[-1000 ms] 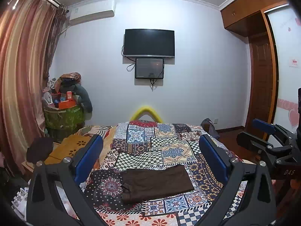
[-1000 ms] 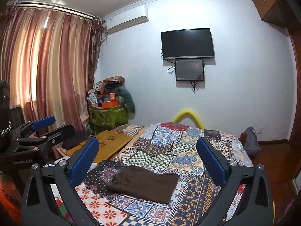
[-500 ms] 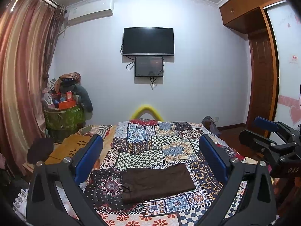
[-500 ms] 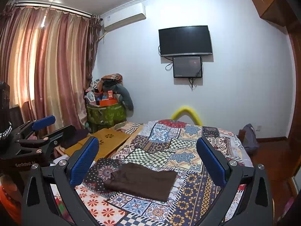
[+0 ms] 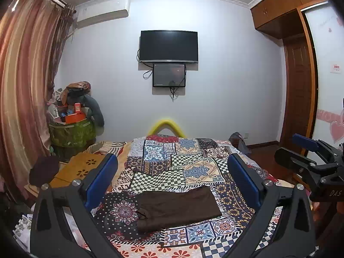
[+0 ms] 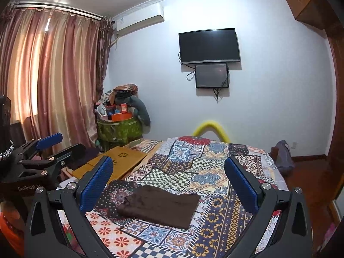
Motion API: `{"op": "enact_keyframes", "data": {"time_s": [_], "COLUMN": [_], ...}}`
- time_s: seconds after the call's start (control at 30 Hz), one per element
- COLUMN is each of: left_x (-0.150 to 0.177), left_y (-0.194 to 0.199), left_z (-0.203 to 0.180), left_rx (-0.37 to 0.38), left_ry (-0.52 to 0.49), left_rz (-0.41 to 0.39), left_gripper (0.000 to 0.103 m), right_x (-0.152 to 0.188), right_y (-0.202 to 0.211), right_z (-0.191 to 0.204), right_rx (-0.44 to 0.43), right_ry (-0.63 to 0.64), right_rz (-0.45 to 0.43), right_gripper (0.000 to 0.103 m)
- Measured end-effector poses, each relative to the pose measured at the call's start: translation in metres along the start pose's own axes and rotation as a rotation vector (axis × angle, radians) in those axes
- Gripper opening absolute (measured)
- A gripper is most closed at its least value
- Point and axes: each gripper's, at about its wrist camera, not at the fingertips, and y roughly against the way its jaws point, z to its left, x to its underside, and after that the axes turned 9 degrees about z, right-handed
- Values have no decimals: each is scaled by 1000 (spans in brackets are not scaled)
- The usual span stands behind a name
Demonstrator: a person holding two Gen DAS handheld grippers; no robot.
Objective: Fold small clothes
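A dark brown folded garment [image 5: 177, 208] lies flat on the patchwork bedspread [image 5: 189, 165], near the bed's front. It also shows in the right wrist view [image 6: 159, 206]. My left gripper [image 5: 172, 178] is open and empty, held above and in front of the garment, jaws wide apart. My right gripper [image 6: 169, 180] is open and empty too, at a similar height. The right gripper shows at the right edge of the left wrist view [image 5: 311, 159]; the left gripper shows at the left edge of the right wrist view [image 6: 43, 150].
A yellow wooden board [image 6: 120, 163] lies left of the bed. A green basket piled with things [image 6: 120, 126] stands by the curtain [image 6: 53, 86]. A yellow foam arch [image 6: 211, 128] sits at the bed's far end. A wooden door [image 5: 298, 94] is right.
Both grippers have risen and tilted slightly, so the garment sits a little lower and farther in both views. Both stay open. The garment has not moved.
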Motion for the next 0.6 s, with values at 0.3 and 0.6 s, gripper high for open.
{"op": "enact_keyframes", "data": {"time_s": [0.3,0.6], "left_x": [-1,0], "left_y": [-3,-5], "left_z": [-1,-1], "left_rx": [2,19], "left_ry": [-3,3], "left_rz": [5,13], "left_gripper": [103,103], "right_x": [2,1], "right_y": [-1,-2], "right_z": [0,0], "right_rx": [1,-4], "right_ry": [-3,-5], "right_rz": [1,3], "right_gripper": [103,103]}}
